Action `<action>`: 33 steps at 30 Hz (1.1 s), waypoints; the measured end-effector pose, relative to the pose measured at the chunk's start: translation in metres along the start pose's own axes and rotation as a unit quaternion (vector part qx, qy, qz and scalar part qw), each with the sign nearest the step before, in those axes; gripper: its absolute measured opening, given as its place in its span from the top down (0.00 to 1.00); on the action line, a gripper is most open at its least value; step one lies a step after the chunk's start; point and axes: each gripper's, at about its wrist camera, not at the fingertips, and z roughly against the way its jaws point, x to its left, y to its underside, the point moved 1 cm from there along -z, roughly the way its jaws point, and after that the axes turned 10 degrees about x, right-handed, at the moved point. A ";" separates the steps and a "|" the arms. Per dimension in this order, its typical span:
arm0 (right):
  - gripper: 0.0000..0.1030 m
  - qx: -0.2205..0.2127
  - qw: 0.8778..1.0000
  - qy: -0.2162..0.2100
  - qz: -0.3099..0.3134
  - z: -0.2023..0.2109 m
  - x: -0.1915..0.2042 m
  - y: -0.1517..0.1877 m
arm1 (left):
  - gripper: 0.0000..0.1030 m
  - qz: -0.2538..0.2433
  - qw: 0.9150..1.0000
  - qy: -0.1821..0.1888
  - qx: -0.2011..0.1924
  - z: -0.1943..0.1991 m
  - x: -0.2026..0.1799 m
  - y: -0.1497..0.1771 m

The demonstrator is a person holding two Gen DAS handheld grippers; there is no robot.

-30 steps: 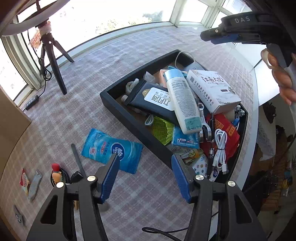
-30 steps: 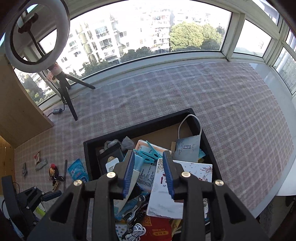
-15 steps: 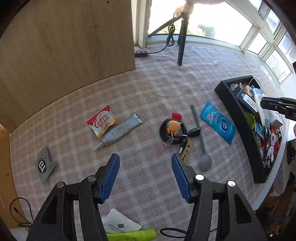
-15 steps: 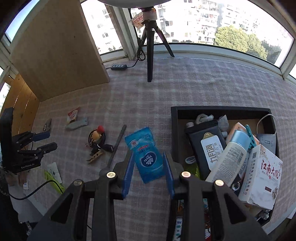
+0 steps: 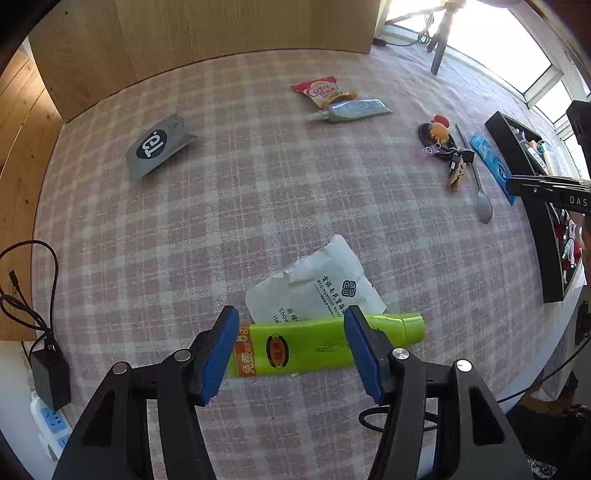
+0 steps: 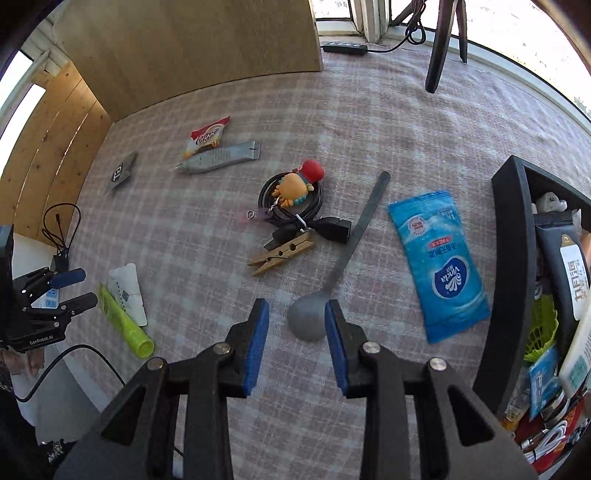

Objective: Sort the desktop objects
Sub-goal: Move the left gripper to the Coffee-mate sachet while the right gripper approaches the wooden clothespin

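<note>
My left gripper (image 5: 290,328) is open above a green tube (image 5: 325,345) that lies crosswise between its fingers, on a white sachet (image 5: 317,284). My right gripper (image 6: 295,321) is open and empty, with the bowl of a grey spoon (image 6: 308,323) between its fingertips. Beside the spoon lie a blue Vinda wipes pack (image 6: 439,266), a wooden clothespin (image 6: 280,254) and a black cable coil with an orange keychain toy (image 6: 295,188). The black tray (image 6: 506,280), full of items, stands at the right. The left gripper also shows in the right wrist view (image 6: 72,288).
A Coffee-mate sachet (image 5: 325,90), a silver tube (image 5: 354,109) and a grey packet (image 5: 157,144) lie on the checked cloth farther back. A wooden panel (image 5: 221,33) stands behind. A tripod leg (image 6: 437,44) is at the back. A power strip and adapter (image 5: 50,376) sit at the left edge.
Both grippers have swung left, away from the tray. The left one now hovers over the green tube; the right one has come down over the spoon's bowl. Both stay open.
</note>
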 end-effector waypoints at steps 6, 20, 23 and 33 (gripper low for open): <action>0.70 0.019 1.000 -0.005 -0.019 -0.016 0.005 -0.012 | 0.45 0.002 1.000 -0.006 -0.006 -0.008 0.004 -0.002; 0.70 0.042 0.995 -0.021 -0.083 -0.042 -0.005 -0.037 | 0.45 -0.060 0.997 -0.015 -0.045 0.000 -0.011 -0.108; 0.70 0.045 0.994 -0.022 -0.095 -0.045 -0.006 -0.041 | 0.45 -0.047 0.998 0.004 -0.036 -0.007 -0.021 -0.143; 0.70 0.045 0.992 -0.015 -0.114 -0.049 -0.006 -0.060 | 0.40 0.061 0.997 0.057 0.002 -0.040 -0.039 -0.229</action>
